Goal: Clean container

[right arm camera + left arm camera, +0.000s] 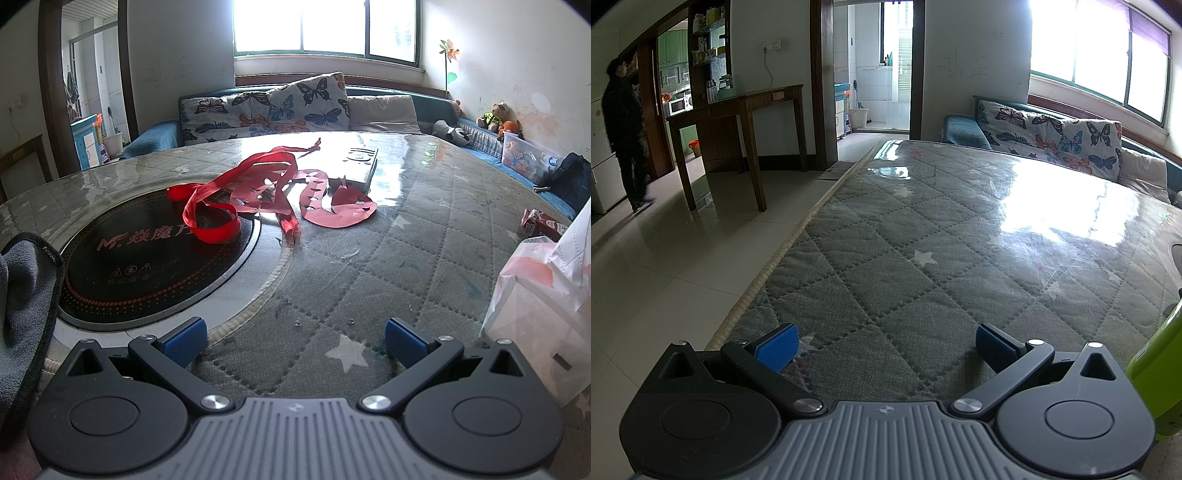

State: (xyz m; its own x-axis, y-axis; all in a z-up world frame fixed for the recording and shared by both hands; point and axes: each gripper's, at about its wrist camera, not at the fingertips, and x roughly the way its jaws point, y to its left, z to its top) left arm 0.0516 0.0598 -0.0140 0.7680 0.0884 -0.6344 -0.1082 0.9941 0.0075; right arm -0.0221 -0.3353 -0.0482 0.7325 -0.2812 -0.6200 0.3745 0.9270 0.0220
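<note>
The left gripper (886,347) sits wide open and empty over the quilted grey tabletop (923,229) near its left edge; a lime-green plastic container (1156,376) stands just right of it. The right gripper (295,341), equally spread and empty, faces a round black induction cooktop (147,258) carrying red ribbon (221,206), with a grey cloth (22,295) at left.

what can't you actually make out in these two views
- Lime-green object, left wrist view: cut off by the right edge, so I cannot tell whether it is the container.
- Grey cloth, right wrist view: cut off by the left edge; its full extent is hidden.
- White plastic bag, right wrist view: cut off at the right edge; contents not visible.
- Small warning print on the black cooktop: too small to read.
</note>
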